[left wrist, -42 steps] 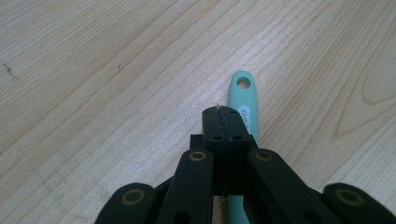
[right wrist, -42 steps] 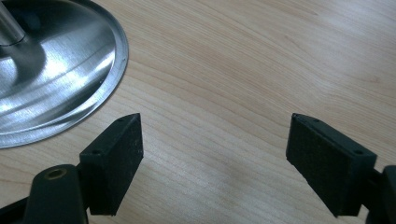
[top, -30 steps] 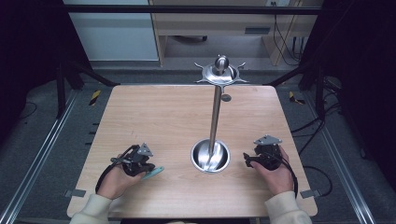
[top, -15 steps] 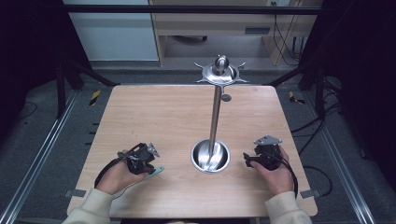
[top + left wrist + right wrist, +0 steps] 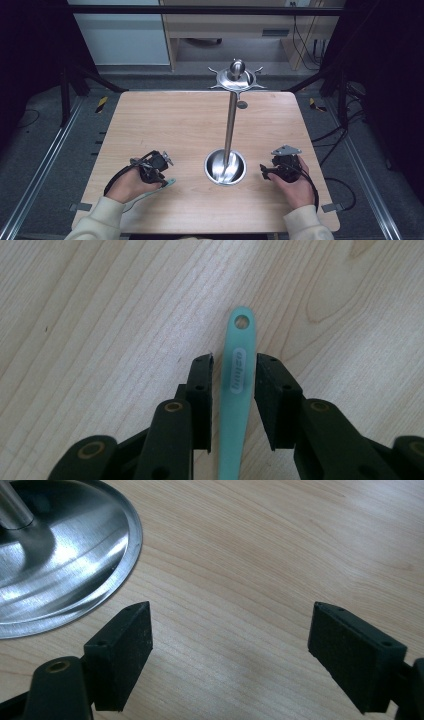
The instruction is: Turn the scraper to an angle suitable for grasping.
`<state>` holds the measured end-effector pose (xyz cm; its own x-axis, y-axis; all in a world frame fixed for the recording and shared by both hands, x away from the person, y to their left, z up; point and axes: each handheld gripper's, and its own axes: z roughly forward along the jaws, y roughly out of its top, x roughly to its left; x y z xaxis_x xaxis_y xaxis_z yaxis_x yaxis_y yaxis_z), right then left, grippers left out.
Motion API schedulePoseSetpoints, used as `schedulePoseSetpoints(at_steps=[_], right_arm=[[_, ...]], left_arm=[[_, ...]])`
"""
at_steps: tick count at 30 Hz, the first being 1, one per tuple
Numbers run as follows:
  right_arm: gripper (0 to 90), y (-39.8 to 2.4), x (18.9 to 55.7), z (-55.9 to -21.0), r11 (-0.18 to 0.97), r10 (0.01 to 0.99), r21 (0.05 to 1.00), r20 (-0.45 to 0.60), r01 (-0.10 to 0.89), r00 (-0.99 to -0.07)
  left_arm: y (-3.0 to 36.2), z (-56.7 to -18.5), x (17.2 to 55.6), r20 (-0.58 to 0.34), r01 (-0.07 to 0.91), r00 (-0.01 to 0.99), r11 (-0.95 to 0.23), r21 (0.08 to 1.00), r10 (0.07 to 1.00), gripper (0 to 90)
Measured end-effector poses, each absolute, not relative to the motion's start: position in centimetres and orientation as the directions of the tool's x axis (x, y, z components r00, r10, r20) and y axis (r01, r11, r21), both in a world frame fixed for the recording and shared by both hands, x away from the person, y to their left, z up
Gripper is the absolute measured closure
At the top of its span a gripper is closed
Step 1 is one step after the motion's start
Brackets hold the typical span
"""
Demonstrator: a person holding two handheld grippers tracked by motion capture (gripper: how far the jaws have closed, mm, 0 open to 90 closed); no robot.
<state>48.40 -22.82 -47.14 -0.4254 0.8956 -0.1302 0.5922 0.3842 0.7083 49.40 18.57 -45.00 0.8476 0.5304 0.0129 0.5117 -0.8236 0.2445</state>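
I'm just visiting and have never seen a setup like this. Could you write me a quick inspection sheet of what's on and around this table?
Surface: wooden table, light grain, bare over most of its top.
Job's things: tall steel stand with a round dished base and a spiked disc on top; teal handle with a hole at its tip, lying flat on the wood.
Clutter: nothing seen.
Grippers: left gripper straddles the teal handle, jaws not closed on it; right gripper wide open over bare wood beside the stand's base.
Cables: a black cable loops from the left gripper.
Surroundings: metal frame rails, grey floor.
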Motion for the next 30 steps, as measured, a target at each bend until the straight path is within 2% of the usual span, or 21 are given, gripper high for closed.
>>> schedulePoseSetpoints(at_steps=[15, 30], right_arm=[[17.7, -22.7, 48.3, -47.1, 0.387, 0.892, 0.708, -0.126, 0.591, -0.433], [17.6, -22.7, 48.3, -47.1, 0.385, 0.893, 0.710, -0.123, 0.590, -0.433]], left_arm=[[18.2, -46.0, 49.8, -0.011, 0.501, 0.861, -0.843, 0.194, 0.509, 67.3], [18.0, -46.2, 50.0, -0.011, 0.488, 0.870, -0.855, 0.175, 0.494, 70.8]])
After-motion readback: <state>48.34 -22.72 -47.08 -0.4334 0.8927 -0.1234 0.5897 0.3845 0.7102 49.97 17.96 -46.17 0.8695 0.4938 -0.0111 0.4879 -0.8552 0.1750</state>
